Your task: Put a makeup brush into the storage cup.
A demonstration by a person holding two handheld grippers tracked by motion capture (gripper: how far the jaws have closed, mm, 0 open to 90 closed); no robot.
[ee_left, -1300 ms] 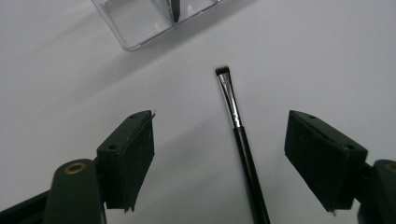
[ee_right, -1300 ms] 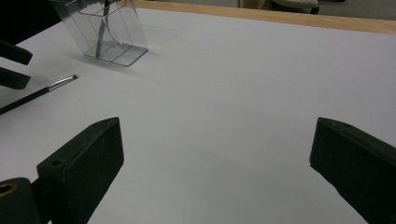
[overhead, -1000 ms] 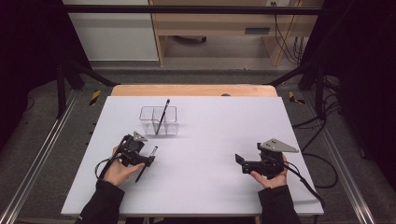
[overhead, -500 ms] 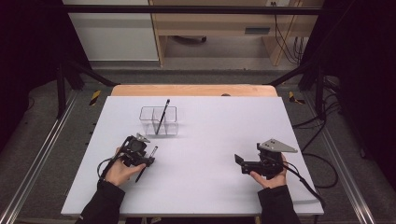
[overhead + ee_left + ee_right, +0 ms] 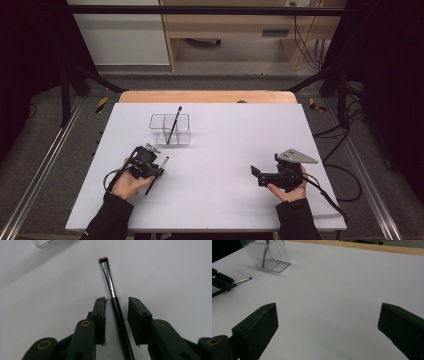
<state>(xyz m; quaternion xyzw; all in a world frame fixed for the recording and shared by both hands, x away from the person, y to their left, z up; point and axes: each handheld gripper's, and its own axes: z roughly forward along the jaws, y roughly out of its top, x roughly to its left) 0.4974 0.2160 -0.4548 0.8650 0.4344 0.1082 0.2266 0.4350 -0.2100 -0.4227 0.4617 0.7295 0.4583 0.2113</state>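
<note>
I saw a big white table with a strip of wood along its far edge. A clear box with little rooms stood on it — a dark stick leaned inside. Behind the table were a wooden shelf and some cables.

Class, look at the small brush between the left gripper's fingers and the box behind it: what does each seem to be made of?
Brush: dark bristles, probably hair or synthetic; a shiny silver ferrule, likely metal by its bright highlights; a glossy black handle, plastic or lacquered wood, hard to tell. Box: clear, colourless walls that show the table and a standing brush through them, probably acrylic plastic, possibly glass.
</note>
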